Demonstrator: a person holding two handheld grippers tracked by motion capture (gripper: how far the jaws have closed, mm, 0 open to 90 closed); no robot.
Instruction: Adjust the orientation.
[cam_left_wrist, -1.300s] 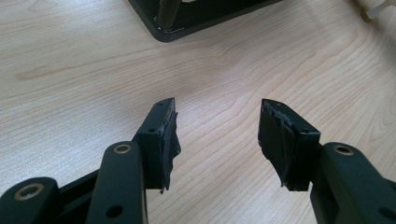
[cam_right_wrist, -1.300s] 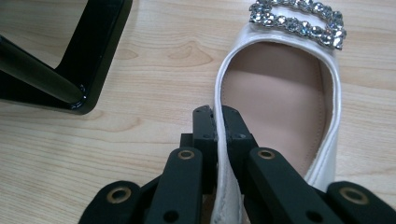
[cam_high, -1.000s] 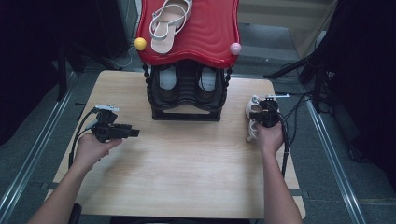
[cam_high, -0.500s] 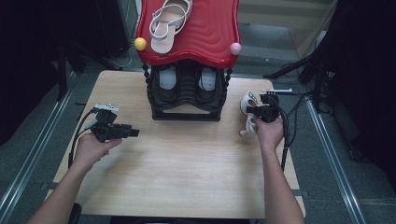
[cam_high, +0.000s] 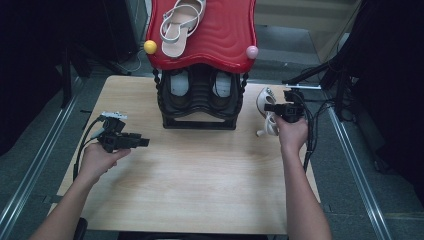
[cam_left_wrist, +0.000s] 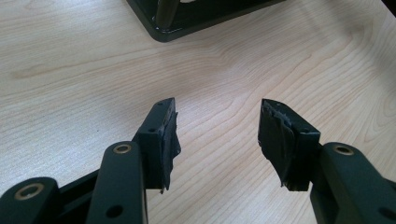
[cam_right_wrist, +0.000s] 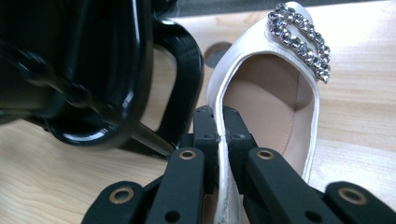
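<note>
White shoe (cam_right_wrist: 261, 93), satin-look, with a rhinestone buckle at the toe: hanging just past the right end of the black shoe rack (cam_high: 199, 102), over the right part of the wooden table (cam_high: 200, 175). Right gripper (cam_right_wrist: 223, 122) is clamping the shoe's side wall, jaws pressed together on the thin edge. Left gripper (cam_left_wrist: 217, 135) is resting in the person's left hand over the left part of the table, jaws standing apart with nothing between them, bare wood showing through the gap.

Surface: pale wood-grain tabletop, light glare near the middle, rack standing at its far centre. A dark pair of shoes is sitting inside the rack; a red wavy top shelf (cam_high: 225, 35) is carrying a beige strappy sandal (cam_high: 180, 25), with a yellow ball (cam_high: 150, 47) and a pink ball (cam_high: 252, 51) at its front corners.

Room: grey floor, metal rails running along both sides of the table, dark surroundings, cables trailing at the right.
</note>
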